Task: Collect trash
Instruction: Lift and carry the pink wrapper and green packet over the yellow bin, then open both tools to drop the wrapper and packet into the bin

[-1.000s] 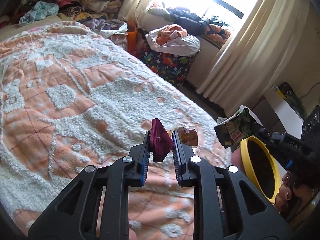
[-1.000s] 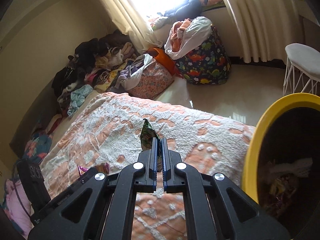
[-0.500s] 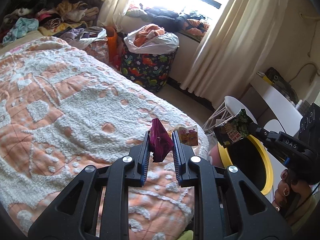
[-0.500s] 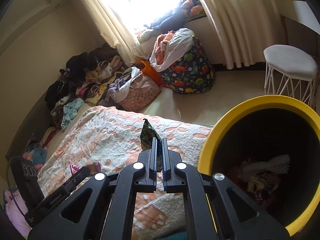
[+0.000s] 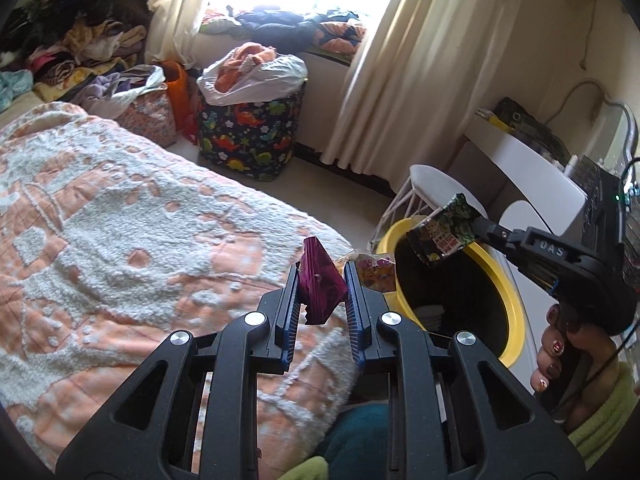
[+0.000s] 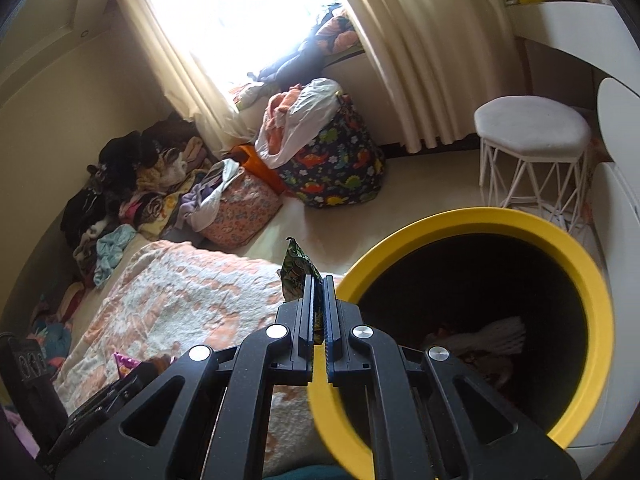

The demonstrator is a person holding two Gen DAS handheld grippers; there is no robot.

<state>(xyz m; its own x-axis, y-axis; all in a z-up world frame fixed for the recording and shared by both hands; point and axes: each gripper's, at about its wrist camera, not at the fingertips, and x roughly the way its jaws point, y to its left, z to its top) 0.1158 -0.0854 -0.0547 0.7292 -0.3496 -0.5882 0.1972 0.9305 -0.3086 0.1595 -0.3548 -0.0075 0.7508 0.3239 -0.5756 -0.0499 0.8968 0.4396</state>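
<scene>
My left gripper [image 5: 322, 276] is shut on a crumpled magenta wrapper [image 5: 320, 286], held above the bed's corner. My right gripper [image 6: 319, 280] is shut on a green snack packet [image 6: 296, 272]; in the left wrist view the green packet [image 5: 442, 232] hangs over the near rim of the yellow-rimmed bin [image 5: 516, 320]. The bin [image 6: 568, 240] stands beside the bed and holds some trash [image 6: 500, 332]. A pink printed wrapper [image 5: 374, 272] lies on the bed edge just beyond my left gripper.
The bed has an orange and white blanket [image 5: 120, 232]. A dinosaur-print laundry bag [image 5: 248, 132], a white stool [image 6: 532, 128], a white desk [image 5: 528, 160] and piles of clothes [image 6: 132, 184] stand around. Curtains [image 5: 420, 60] hang by the window.
Both grippers have swung right toward the bin with their wrappers. The green packet has moved from above the bed to over the bin's rim. The bin's opening now fills more of the right wrist view.
</scene>
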